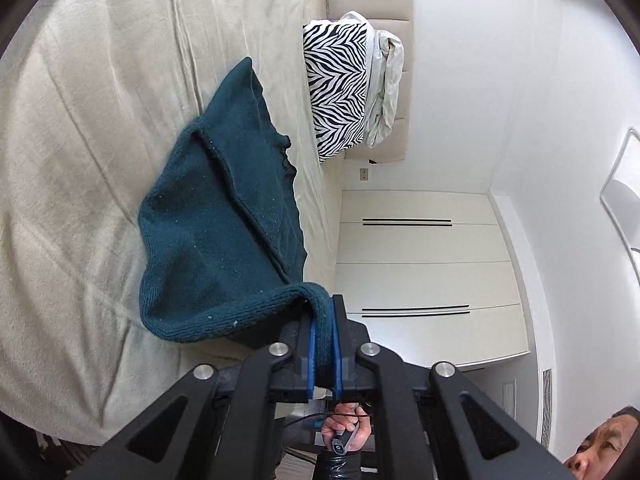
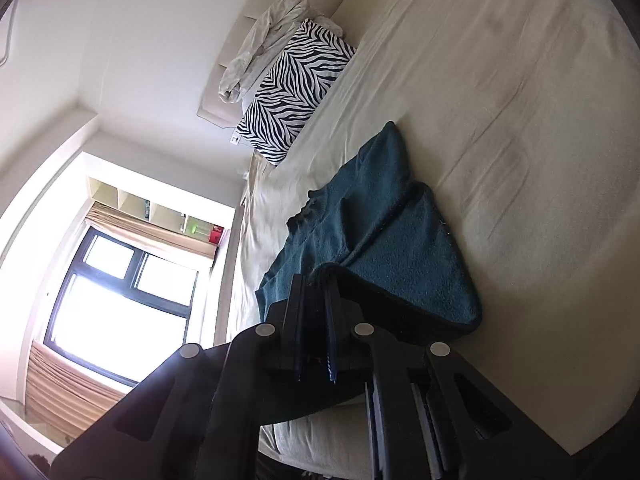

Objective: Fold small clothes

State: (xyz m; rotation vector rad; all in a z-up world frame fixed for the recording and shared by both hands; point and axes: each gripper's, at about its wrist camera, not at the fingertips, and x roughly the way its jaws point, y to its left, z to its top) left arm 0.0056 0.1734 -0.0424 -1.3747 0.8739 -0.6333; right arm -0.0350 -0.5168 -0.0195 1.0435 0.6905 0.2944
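A dark teal knitted sweater (image 1: 216,216) lies partly on the beige bed sheet (image 1: 100,120), with its near edge lifted. My left gripper (image 1: 325,312) is shut on the ribbed hem of the sweater, which runs between its blue pads (image 1: 312,344). In the right wrist view the same sweater (image 2: 400,248) lies on the bed sheet (image 2: 500,120), and my right gripper (image 2: 318,284) is shut on another part of its near edge. The sweater's far end rests on the bed toward the pillow.
A zebra-striped pillow (image 1: 340,88) (image 2: 292,96) stands at the head of the bed with a crumpled pale cloth (image 1: 386,88) (image 2: 264,40) against the padded headboard. White wardrobe doors (image 1: 420,264) show beside the bed. A bright window (image 2: 120,300) is to the other side.
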